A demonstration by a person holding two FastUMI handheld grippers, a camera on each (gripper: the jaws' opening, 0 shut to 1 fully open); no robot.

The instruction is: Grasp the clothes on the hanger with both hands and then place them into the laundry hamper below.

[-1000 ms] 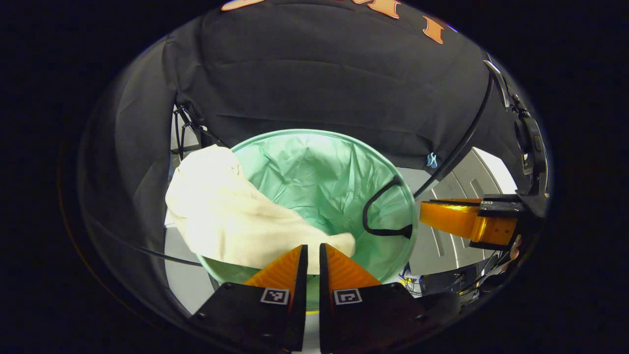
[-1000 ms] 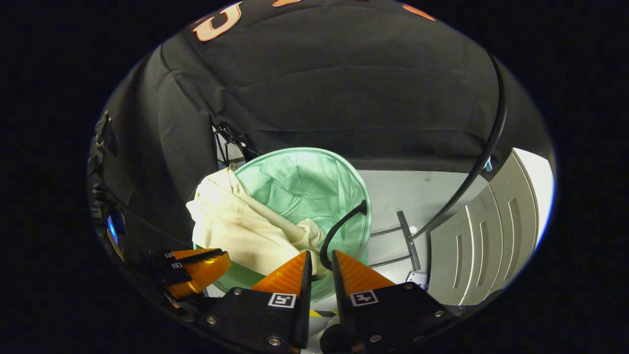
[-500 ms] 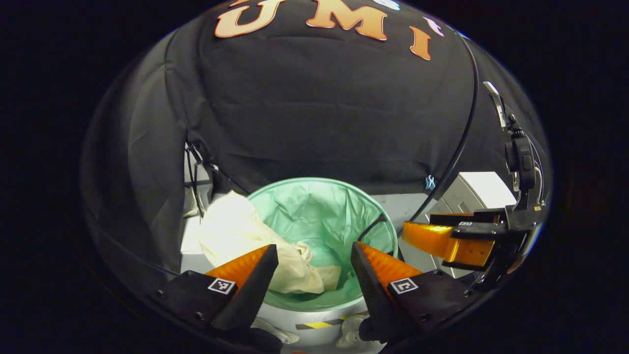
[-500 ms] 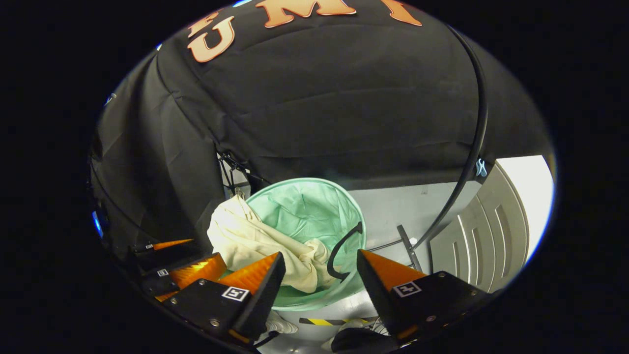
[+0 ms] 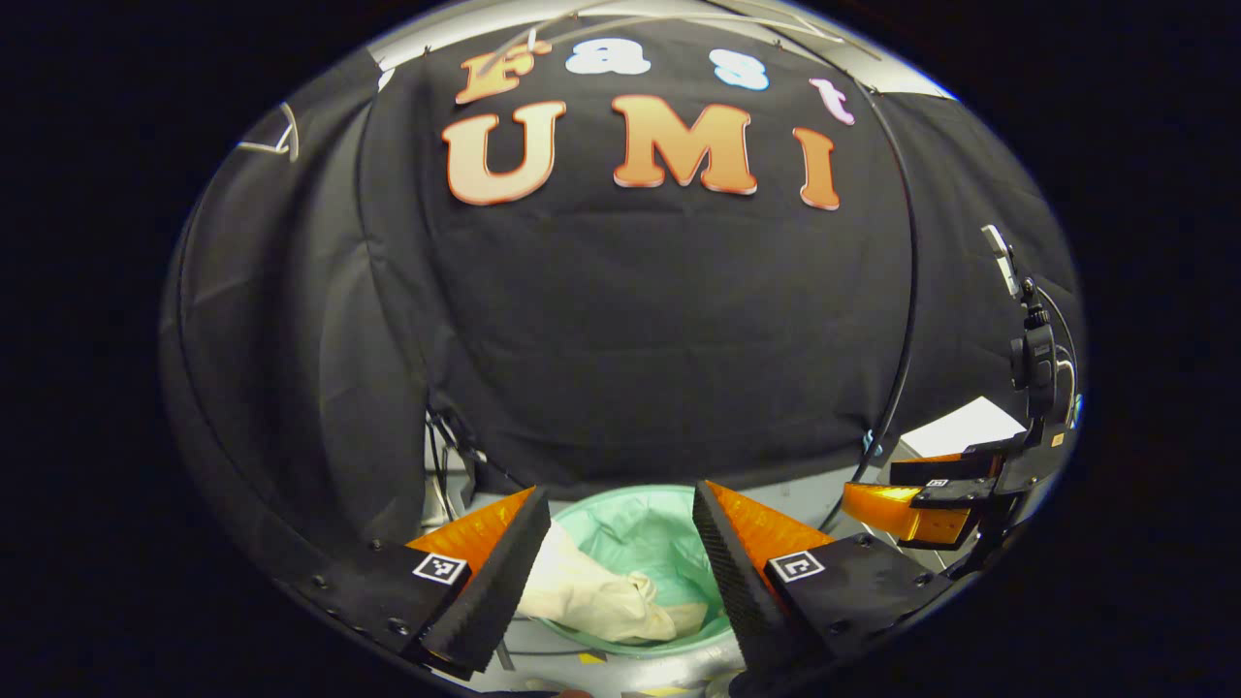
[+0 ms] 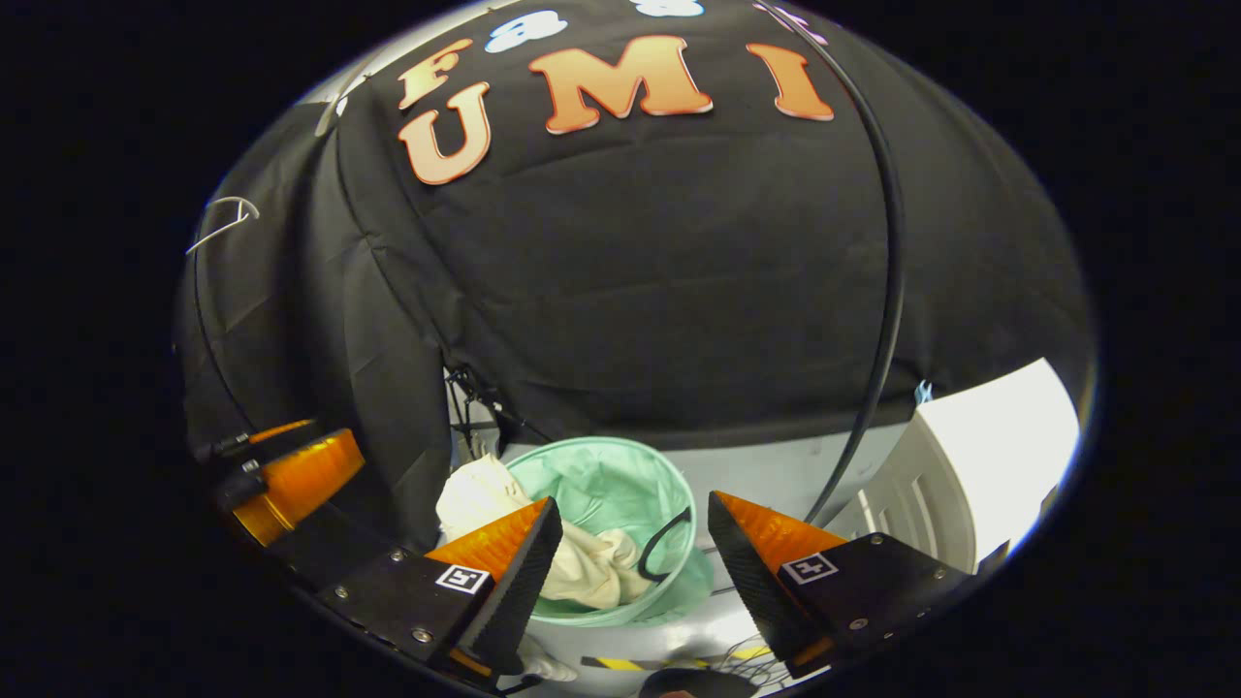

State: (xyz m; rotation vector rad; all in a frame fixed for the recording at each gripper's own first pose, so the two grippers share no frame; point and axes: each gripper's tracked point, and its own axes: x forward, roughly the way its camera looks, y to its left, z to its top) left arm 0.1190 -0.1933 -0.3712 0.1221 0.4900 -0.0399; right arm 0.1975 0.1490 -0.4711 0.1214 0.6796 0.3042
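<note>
Both my tools are released, jaws spread wide and holding nothing. In the left gripper view, my left tool frames the green hamper at bottom centre, the cream clothes draped over its left rim and into it. The right gripper view, through my right tool, adds the hamper's black handle and a white cabinet at lower right.
</note>
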